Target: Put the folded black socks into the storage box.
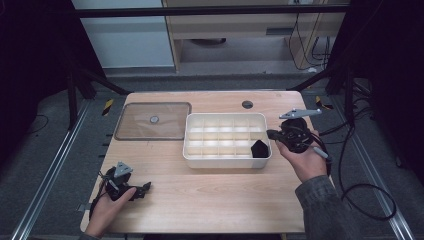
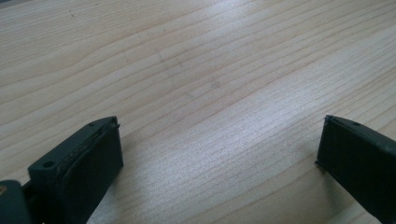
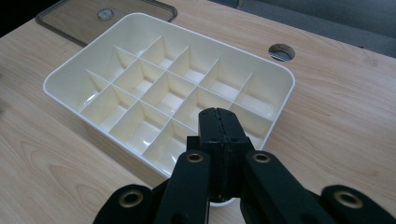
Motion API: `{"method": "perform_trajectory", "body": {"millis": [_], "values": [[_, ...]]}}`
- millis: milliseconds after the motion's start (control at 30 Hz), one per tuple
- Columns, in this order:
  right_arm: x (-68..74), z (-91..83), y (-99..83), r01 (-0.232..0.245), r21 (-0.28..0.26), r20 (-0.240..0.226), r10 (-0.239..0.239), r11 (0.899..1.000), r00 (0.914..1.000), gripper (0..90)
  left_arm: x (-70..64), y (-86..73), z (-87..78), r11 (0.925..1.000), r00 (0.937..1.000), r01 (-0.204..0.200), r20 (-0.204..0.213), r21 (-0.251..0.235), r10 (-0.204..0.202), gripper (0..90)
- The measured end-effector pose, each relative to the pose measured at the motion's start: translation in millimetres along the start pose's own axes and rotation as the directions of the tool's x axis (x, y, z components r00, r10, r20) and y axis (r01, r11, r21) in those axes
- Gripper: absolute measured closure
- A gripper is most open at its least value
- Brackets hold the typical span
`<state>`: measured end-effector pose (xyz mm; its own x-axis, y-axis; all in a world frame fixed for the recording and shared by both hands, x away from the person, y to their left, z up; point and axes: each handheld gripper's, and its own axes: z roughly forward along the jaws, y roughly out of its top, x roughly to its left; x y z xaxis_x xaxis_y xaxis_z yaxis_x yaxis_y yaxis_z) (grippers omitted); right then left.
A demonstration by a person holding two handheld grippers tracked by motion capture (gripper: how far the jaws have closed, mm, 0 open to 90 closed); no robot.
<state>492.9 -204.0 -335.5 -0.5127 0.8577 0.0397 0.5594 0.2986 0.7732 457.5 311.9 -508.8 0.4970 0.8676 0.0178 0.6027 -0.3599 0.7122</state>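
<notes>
1. Two grippers: my right gripper (image 3: pixel 218 122), jaws pressed together, empty, hovers over the near-right corner of the white compartmented plastic tray (image 1: pixel 196 156).
2. My left gripper (image 2: pixel 219 154), jaws apart, rests far left.

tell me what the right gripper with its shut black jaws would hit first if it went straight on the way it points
Probably the near-right compartment of the white divided plastic tray: the right gripper points down over that corner, though depth is unclear.

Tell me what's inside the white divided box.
A black piece sits in the box's near-right compartment; the other compartments look empty. In the right gripper view, the shut right gripper covers that corner.
</notes>
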Motion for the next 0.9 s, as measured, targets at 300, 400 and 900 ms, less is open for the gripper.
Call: {"method": "perform_trajectory", "body": {"millis": [300,400,900], "values": [[-7.1,-4.7,-11.7,-0.018,-0.008,0.003,0.018,1.0,0.9998,78.6,0.0,0.0,0.0,1.0,1.0,0.0,0.0,0.0,0.0,0.0],[-11.5,-6.8,-19.7,-0.042,-0.007,0.005,0.042,0.999,0.9991,67.1,0.0,0.0,0.0,1.0,1.0,0.0,0.0,0.0,0.0,0.0],[-17.0,-7.5,-53.4,-0.046,-0.028,0.055,0.047,0.999,0.9974,25.0,0.0,0.0,0.0,1.0,1.0,0.0,0.0,0.0,0.0,0.0]]}}
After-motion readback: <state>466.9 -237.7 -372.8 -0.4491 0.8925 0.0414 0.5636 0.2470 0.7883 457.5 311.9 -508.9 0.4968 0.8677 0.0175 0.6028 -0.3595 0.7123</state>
